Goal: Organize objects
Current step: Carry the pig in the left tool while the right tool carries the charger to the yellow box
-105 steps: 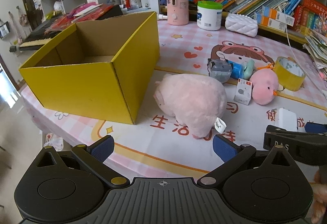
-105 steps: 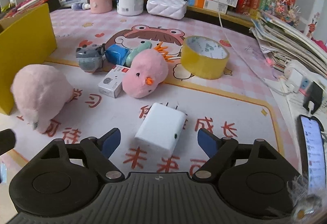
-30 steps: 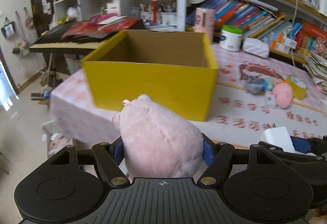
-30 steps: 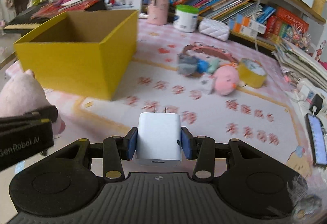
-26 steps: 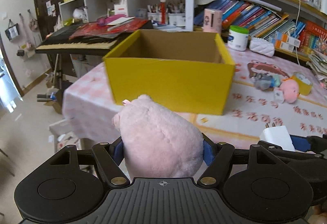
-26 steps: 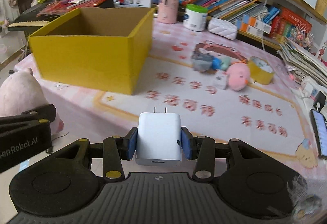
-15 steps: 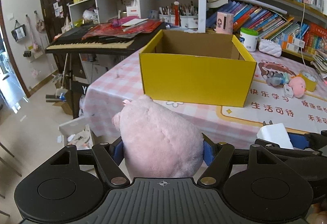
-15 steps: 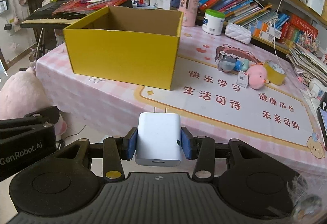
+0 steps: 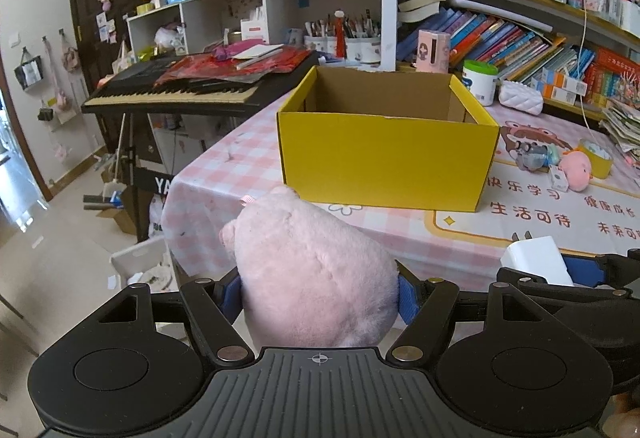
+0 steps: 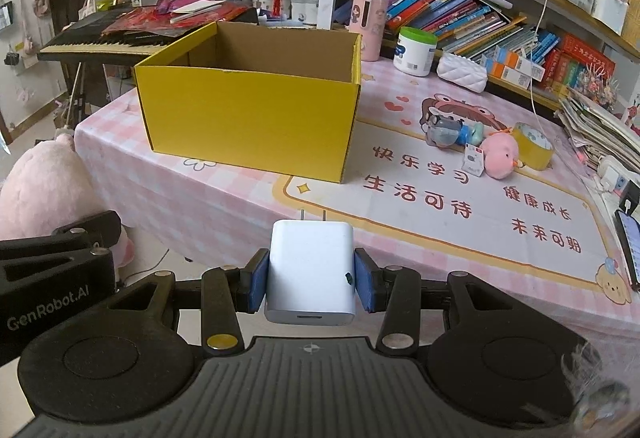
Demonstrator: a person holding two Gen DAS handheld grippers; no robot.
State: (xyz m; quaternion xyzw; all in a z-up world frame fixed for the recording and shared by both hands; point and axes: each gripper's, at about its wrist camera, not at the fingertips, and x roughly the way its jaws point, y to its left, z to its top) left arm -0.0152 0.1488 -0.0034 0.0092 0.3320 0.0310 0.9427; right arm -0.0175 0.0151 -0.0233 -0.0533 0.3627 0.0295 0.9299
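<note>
My left gripper is shut on a big pink plush pig, held in the air off the table's near-left corner. My right gripper is shut on a white plug charger, prongs pointing forward, held in front of the table edge. The charger also shows in the left wrist view, and the pig in the right wrist view. An open yellow cardboard box stands on the pink table; the part of its inside that I see is empty. It also shows in the right wrist view.
On the table's right lie a small pink plush chick, a yellow tape roll, a grey toy and a small white box. A phone lies at the right edge. A keyboard stands left of the table.
Both grippers picked up their objects earlier and have pulled back and up from the table. The box and table now look farther away and more central.
</note>
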